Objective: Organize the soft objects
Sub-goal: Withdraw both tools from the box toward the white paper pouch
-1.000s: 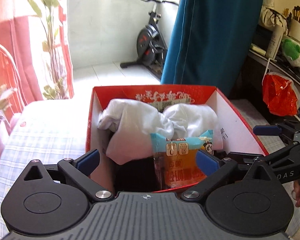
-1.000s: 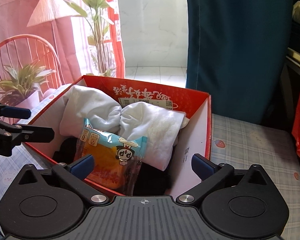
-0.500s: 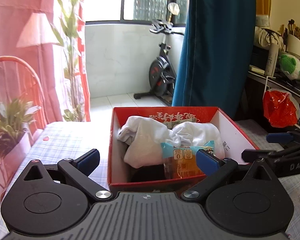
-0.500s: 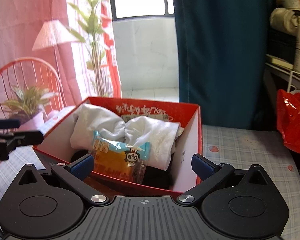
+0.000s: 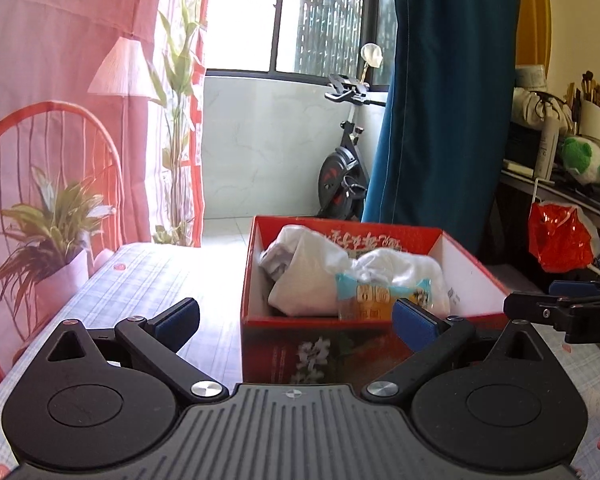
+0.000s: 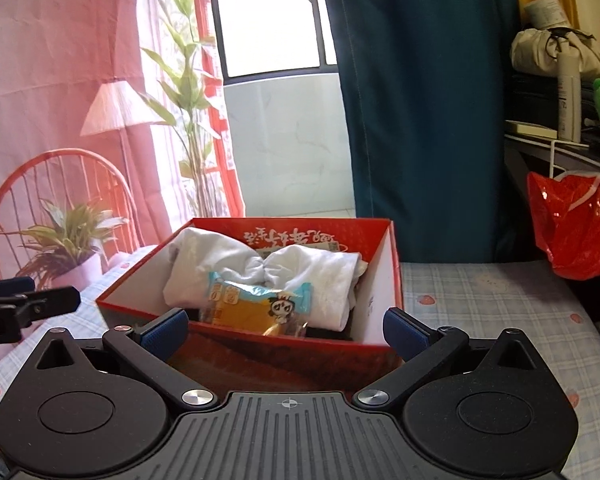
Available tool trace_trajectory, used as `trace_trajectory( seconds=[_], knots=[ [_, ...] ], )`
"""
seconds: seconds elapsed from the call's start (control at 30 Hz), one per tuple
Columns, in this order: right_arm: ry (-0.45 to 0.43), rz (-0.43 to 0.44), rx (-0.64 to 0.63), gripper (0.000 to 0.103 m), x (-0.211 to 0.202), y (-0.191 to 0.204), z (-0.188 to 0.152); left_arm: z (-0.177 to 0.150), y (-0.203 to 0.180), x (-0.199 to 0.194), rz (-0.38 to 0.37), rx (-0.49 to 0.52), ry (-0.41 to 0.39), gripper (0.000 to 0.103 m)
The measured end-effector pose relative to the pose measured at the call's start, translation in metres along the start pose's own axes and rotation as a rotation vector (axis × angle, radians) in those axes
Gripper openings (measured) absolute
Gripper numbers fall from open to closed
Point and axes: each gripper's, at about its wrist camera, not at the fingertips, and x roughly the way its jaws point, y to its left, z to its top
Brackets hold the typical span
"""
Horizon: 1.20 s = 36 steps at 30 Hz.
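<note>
A red cardboard box (image 5: 320,350) (image 6: 284,354) stands on the checked tablecloth just ahead of both grippers. Inside it lie bunched white cloths (image 5: 312,276) (image 6: 204,264) and, at the near side, a snack packet (image 5: 364,300) (image 6: 256,306) in blue and orange wrap. Something dark lies under the cloths. My left gripper (image 5: 296,318) is open and holds nothing, pulled back in front of the box. My right gripper (image 6: 286,330) is open too and holds nothing, facing the box's near wall. Each gripper's tip shows at the edge of the other's view.
A checked tablecloth (image 5: 148,280) (image 6: 492,304) covers the table. A potted plant (image 5: 56,248) and a red wire chair (image 6: 60,200) stand at the left. A red plastic bag (image 6: 576,228) hangs at the right under a cluttered shelf. A blue curtain (image 5: 444,100) and exercise bike (image 5: 344,168) are behind.
Both grippers have drawn back and up from over the box, so it now looks smaller and its outer front wall shows. The box's contents have not moved.
</note>
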Motion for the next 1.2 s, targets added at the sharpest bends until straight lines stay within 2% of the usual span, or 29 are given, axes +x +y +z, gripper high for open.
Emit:
trace_trajectory(
  seconds=[0.1,0.23,0.43,0.57,0.7,0.87,1.2],
  knots=[
    [0.018,0.034,0.009,0.102,-0.002,0.003,-0.016,-0.015,-0.001,-0.002,-0.003,0.003,0.032,0.103],
    [0.035,0.046,0.023,0.102,-0.001,0.009,-0.047,-0.042,-0.001,0.005,-0.026,0.007,0.152,0.103],
    [0.230,0.075,-0.045,0.102,0.019,0.024,-0.090,-0.078,-0.002,0.018,-0.040,0.011,0.309,0.103],
    [0.293,0.003,-0.102,0.102,0.027,0.031,-0.110,-0.093,-0.002,0.025,-0.041,0.014,0.376,0.103],
    [0.342,-0.031,-0.117,0.102,0.032,0.029,-0.125,-0.103,0.001,0.034,-0.032,0.014,0.429,0.103],
    [0.372,-0.033,-0.102,0.102,0.035,0.025,-0.133,-0.113,0.007,0.042,-0.029,-0.020,0.473,0.103],
    [0.355,-0.014,-0.073,0.103,0.039,0.020,-0.139,-0.117,0.013,0.036,-0.024,-0.043,0.441,0.103]
  ],
)
